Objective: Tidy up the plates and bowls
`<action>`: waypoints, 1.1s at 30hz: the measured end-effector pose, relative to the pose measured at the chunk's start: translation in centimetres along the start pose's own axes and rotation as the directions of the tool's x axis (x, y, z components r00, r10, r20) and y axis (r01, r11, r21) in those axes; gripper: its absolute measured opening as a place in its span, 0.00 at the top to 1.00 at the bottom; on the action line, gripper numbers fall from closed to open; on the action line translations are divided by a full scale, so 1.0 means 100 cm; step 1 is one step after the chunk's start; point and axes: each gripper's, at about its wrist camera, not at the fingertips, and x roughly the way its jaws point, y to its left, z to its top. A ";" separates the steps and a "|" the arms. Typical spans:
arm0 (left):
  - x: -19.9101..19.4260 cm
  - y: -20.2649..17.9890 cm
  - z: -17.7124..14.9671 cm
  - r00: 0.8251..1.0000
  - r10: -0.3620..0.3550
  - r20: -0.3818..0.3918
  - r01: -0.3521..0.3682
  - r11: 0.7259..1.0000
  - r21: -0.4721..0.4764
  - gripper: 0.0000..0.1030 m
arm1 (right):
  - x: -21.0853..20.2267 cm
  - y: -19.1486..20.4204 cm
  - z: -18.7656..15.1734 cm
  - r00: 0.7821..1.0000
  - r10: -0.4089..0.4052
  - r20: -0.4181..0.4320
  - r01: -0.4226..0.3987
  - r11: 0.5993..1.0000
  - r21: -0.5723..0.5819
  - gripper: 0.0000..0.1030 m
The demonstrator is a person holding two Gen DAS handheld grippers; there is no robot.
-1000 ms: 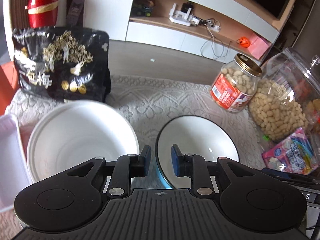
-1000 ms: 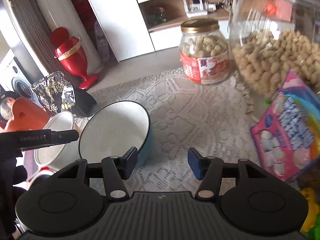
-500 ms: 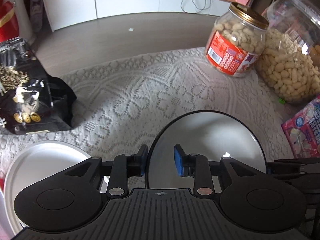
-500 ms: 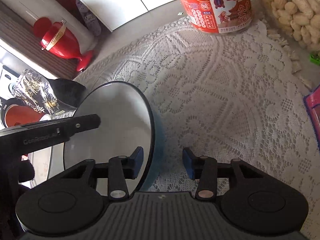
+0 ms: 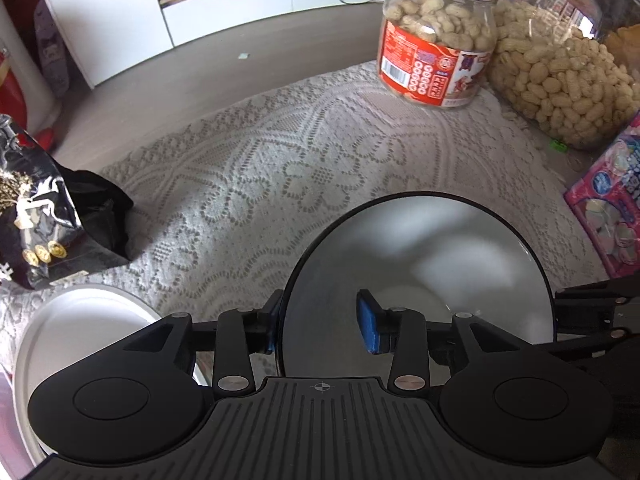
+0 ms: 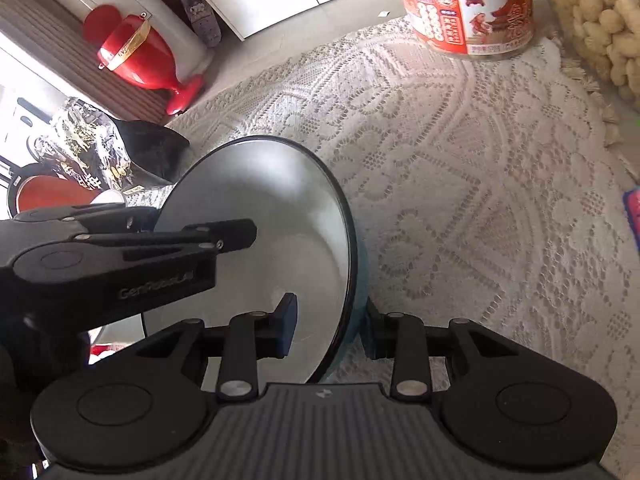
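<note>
Blue-walled bowl [image 5: 420, 264] – both claws, left [image 5: 320, 326] and right [image 6: 330, 330], straddle its rim, parted.

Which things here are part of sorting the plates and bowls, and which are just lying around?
Part of the job:
- dark-rimmed bowl, its rim straddled on opposite sides by the open left hand-held gripper and right hand-held gripper
- white bowl

Just lying about:
- peanut jar
- big clear tub of peanuts
- black snack bag
- pink candy pack
- lace cloth
</note>
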 end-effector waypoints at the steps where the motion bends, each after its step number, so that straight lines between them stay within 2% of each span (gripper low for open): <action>1: -0.002 -0.001 -0.001 1.000 -0.009 -0.009 0.009 1.000 -0.010 0.60 | -0.004 -0.002 0.000 1.000 0.001 0.009 -0.001 1.000 0.008 0.68; 7: -0.029 -0.014 -0.005 1.000 -0.011 0.027 0.011 1.000 -0.015 0.60 | -0.034 -0.005 -0.003 0.997 0.011 0.072 -0.013 1.000 0.029 0.67; 13: -0.070 -0.030 -0.002 0.994 0.034 0.105 -0.034 0.999 0.004 0.60 | -0.066 0.002 -0.012 0.993 0.040 0.108 -0.043 0.999 0.024 0.67; 21: -0.115 -0.058 -0.021 0.990 0.034 0.135 -0.043 0.997 0.063 0.60 | -0.110 0.008 -0.045 0.993 0.053 0.106 -0.052 0.999 -0.012 0.67; 27: -0.136 -0.087 -0.048 0.995 -0.029 0.100 0.018 0.993 0.114 0.60 | -0.135 0.001 -0.081 0.997 -0.003 0.072 0.006 0.999 -0.047 0.66; 33: -0.120 -0.112 -0.084 0.998 -0.059 -0.009 0.059 0.986 0.155 0.60 | -0.136 -0.018 -0.110 0.998 -0.058 0.003 0.058 0.997 -0.043 0.65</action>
